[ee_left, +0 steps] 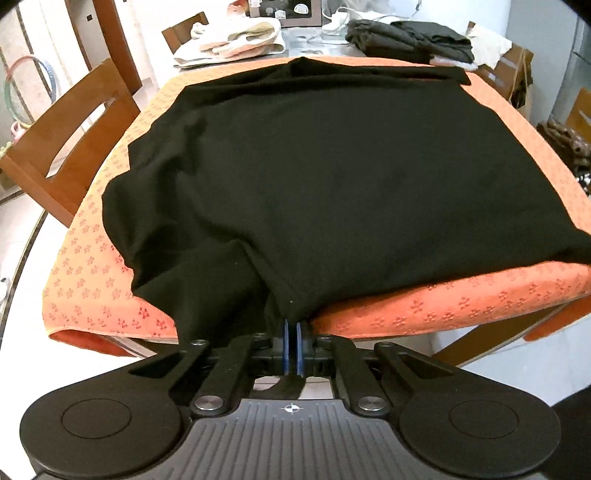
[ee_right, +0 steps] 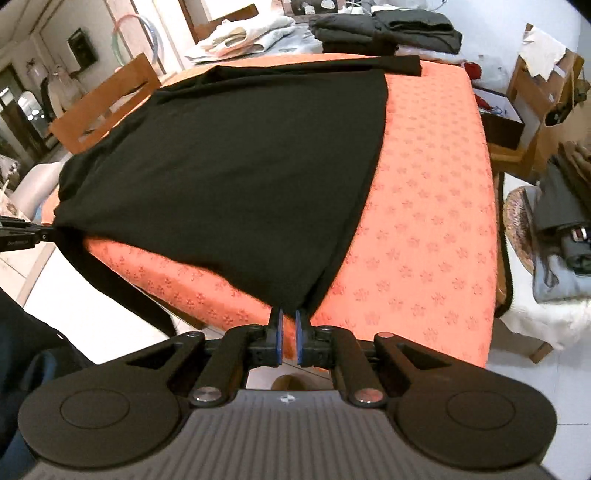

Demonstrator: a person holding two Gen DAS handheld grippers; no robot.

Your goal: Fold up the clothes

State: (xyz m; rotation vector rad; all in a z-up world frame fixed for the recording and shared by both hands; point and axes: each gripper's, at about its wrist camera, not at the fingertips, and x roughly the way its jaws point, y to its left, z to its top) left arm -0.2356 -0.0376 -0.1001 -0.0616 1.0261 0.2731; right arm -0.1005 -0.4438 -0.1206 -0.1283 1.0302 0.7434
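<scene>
Nearest the left wrist camera, the left gripper [ee_left: 291, 325] has its blue-padded fingers [ee_left: 285, 343] pressed almost together on the near hem of the black knit garment [ee_left: 332, 166], with a fold of the cloth bunched between them. In the right wrist view, the right gripper [ee_right: 289, 314] pinches another point of the same hem between its blue pads, which stand only a sliver apart around the fabric.

The garment lies spread over the orange flower-patterned tablecloth [ee_right: 424, 203], which serves as the landmark here. The cloth's near edge hangs over the table's front. The garment covers the left and middle of the tablecloth, leaving a wide bare strip on the tablecloth's right side in the right wrist view. One dark sleeve drapes off the tablecloth's left front corner, where the tip of the left gripper shows at the frame's edge.

Left of the tablecloth stands a brown wooden chair [ee_left: 70, 140]. Beyond the tablecloth's far edge, on bare tabletop, lie a pile of cream and white folded cloth [ee_left: 236, 40] and a stack of dark grey folded clothes [ee_right: 384, 27]. To the tablecloth's right, past the table, are a wooden chair piled with paper [ee_right: 539, 62] and assorted clutter on the floor.
</scene>
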